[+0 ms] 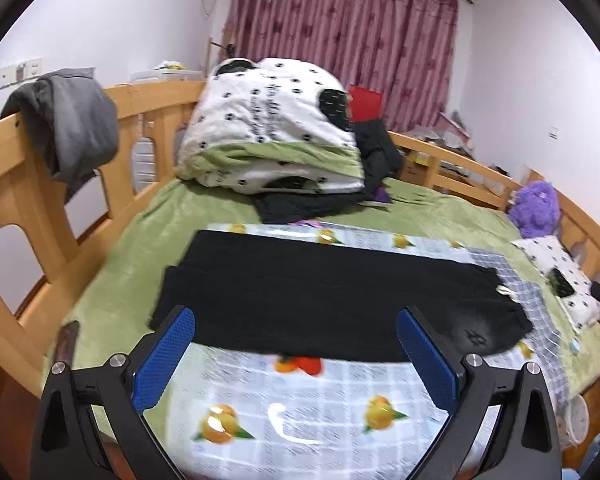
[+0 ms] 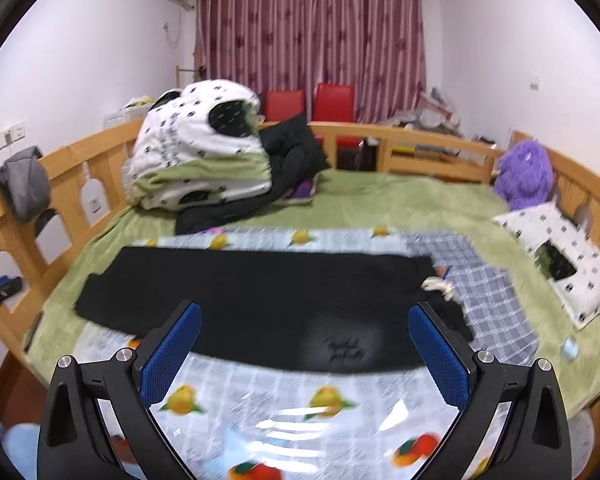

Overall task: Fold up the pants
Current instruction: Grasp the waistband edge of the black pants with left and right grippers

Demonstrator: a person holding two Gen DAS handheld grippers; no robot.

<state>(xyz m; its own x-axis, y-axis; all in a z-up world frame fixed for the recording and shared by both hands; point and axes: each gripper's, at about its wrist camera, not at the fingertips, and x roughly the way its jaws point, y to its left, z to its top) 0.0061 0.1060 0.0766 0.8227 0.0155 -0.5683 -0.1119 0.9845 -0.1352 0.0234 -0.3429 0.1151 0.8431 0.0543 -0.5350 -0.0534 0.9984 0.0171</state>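
Observation:
Black pants [image 1: 320, 296] lie flat, folded lengthwise, across a fruit-print plastic sheet [image 1: 300, 408] on the bed. The waist with a white drawstring [image 1: 506, 292] points right. They also show in the right wrist view [image 2: 260, 296], with the drawstring [image 2: 440, 285] at the right. My left gripper [image 1: 296, 338] is open and empty, hovering over the pants' near edge. My right gripper [image 2: 305, 334] is open and empty, over the near edge toward the waist end.
A folded white-and-green quilt [image 1: 268, 128] and dark clothes [image 1: 320, 204] sit at the back of the bed. A checked cloth [image 2: 484, 284], a pillow [image 2: 560, 256] and a purple plush toy [image 2: 524, 172] lie to the right. Wooden bed rails [image 1: 16, 184] surround the mattress.

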